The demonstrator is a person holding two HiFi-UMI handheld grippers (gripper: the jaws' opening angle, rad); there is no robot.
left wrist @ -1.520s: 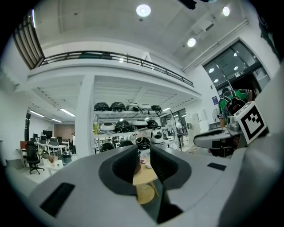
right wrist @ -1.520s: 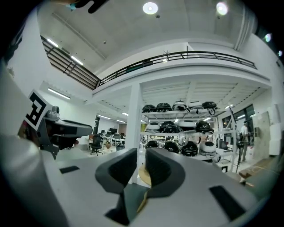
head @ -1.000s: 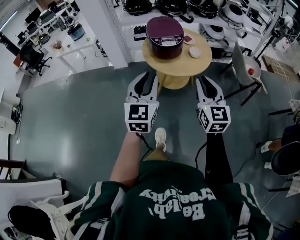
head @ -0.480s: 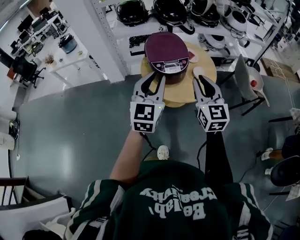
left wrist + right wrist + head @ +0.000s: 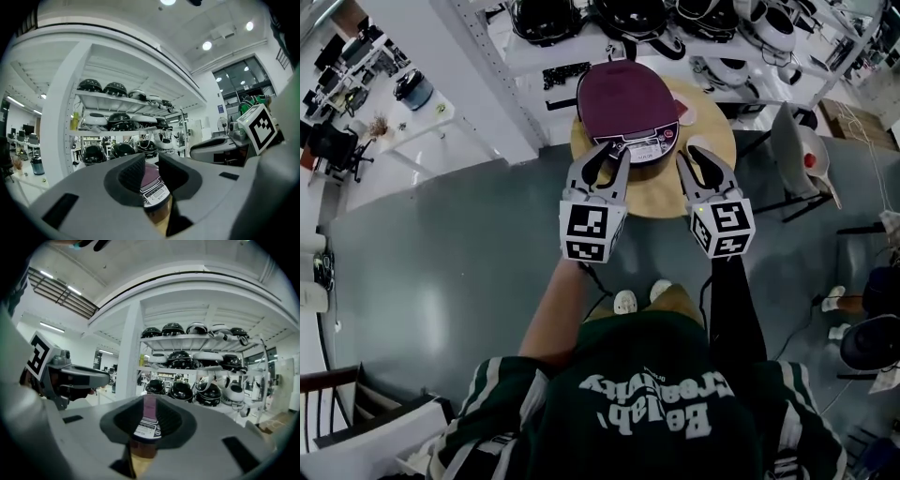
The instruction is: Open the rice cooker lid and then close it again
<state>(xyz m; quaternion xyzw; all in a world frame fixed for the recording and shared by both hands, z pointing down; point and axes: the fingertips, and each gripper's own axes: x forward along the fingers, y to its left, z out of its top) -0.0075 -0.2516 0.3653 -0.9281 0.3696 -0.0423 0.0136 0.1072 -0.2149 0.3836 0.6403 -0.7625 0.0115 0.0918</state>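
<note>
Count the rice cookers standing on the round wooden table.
1: the maroon-lidded rice cooker, on the far side of the round table. None looks hidden; similar appliances crowd the shelves behind.

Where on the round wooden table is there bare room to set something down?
The front strip of the round wooden table, between the dark maroon rice cooker and the near rim, is bare. The right side holds a small pinkish dish, and the cooker fills the back left by the white shelving.
</note>
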